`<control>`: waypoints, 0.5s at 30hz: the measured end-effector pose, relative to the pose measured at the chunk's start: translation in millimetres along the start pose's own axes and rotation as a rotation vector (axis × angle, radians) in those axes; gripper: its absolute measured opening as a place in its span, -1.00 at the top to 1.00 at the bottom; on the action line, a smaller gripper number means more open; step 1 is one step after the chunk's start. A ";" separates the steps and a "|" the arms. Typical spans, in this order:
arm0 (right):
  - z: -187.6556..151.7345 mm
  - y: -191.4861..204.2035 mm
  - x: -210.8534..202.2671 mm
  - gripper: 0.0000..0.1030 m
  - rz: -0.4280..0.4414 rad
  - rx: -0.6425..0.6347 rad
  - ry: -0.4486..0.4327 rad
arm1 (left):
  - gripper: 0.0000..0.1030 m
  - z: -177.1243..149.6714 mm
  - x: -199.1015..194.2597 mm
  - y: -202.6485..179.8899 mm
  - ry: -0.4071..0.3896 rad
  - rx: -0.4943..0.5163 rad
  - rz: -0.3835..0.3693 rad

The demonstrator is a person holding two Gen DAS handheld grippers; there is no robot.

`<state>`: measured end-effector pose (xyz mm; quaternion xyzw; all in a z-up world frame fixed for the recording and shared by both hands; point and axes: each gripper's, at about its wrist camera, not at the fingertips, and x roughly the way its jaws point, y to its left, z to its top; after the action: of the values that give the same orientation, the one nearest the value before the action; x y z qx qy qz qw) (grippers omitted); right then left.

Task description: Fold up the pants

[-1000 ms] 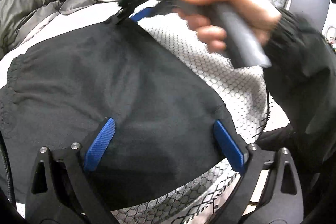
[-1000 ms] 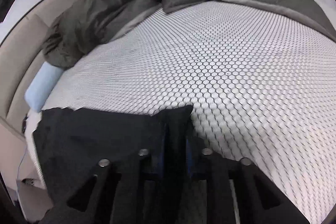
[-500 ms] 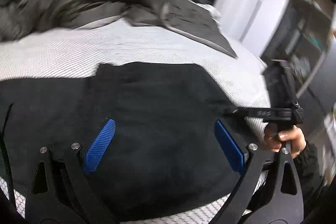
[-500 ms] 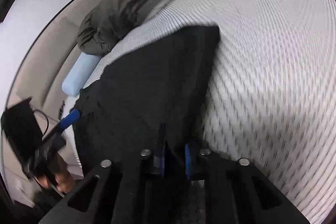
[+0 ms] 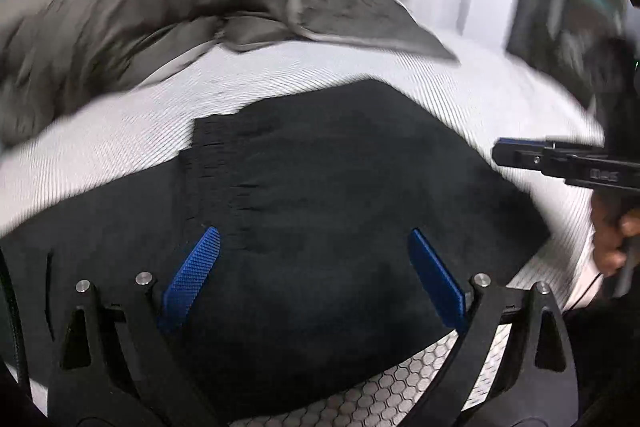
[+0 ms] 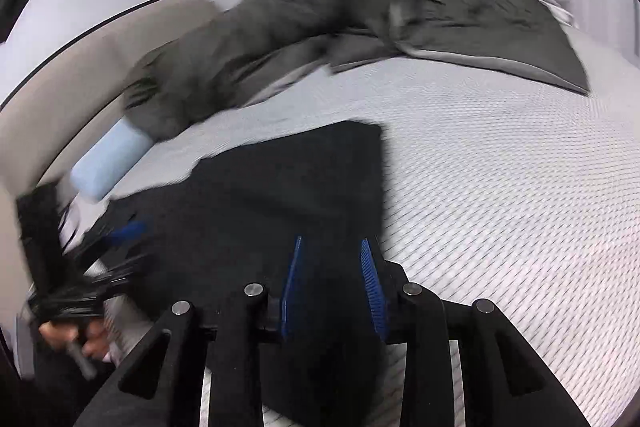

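The black pants lie folded in a dark block on the white hex-patterned mattress. My left gripper hovers over their near part with its blue pads far apart and nothing pinched. In the right wrist view the pants stretch away from my right gripper, whose jaws are opening. Black cloth lies between and under its pads without being squeezed. The right gripper also shows at the pants' right edge. The left gripper is a blur at their left.
A rumpled grey duvet covers the far side of the bed. A light blue pillow rests against the beige headboard. Bare mattress spreads to the right of the pants. A person's hand grips the right tool.
The right gripper carried the pants' edge over, then parted its pads from the cloth. Both grippers have drawn back, so more of the bed and duvet shows.
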<state>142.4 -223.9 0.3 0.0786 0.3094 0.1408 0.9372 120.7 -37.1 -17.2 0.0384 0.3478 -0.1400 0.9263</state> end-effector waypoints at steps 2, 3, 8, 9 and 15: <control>-9.9 12.4 5.9 0.40 0.021 -0.026 0.035 | -0.83 -6.5 16.0 -11.8 0.071 0.066 -0.018; -14.2 22.0 16.2 0.40 0.033 -0.055 0.064 | -0.83 -8.9 19.8 -14.5 0.096 0.075 -0.022; -44.7 42.4 41.7 0.41 -0.051 -0.244 0.130 | -0.82 -24.5 20.3 -8.9 0.112 0.100 -0.029; -45.7 38.9 36.4 0.41 -0.069 -0.256 0.127 | -0.82 -26.0 19.5 -7.0 0.111 0.097 -0.025; -32.4 9.3 29.6 0.35 -0.139 -0.171 0.103 | -0.85 -28.8 18.8 -7.5 0.115 0.092 -0.005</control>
<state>143.7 -203.8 -39.9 -0.0303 0.3487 0.1054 0.9308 113.8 -43.8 -51.0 0.0881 0.3939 -0.1556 0.9016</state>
